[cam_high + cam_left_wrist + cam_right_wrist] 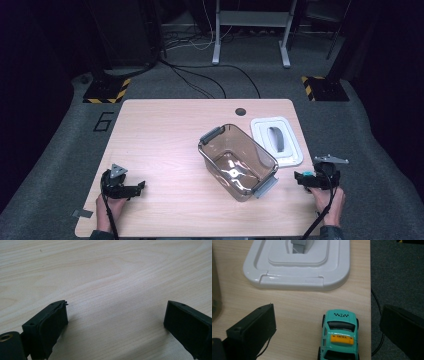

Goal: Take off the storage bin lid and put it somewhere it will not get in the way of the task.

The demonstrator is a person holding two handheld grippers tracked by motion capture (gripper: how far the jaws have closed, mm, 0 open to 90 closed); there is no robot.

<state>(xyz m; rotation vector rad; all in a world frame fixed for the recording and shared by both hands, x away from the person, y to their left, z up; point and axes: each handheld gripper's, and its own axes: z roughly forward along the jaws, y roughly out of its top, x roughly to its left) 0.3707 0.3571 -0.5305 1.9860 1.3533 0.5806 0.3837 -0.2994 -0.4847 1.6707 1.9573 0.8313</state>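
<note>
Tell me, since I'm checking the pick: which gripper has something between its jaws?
The right gripper: a turquoise toy taxi sits between its open jaws near the white lid. The left gripper spans bare table.

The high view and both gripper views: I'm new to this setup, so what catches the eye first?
A clear brown storage bin with grey latches sits open mid-table, its white lid lying flat just beyond to the right. Most vivid is a teal toy taxi near the table's right edge, standing between the open jaws of the right gripper.
</note>
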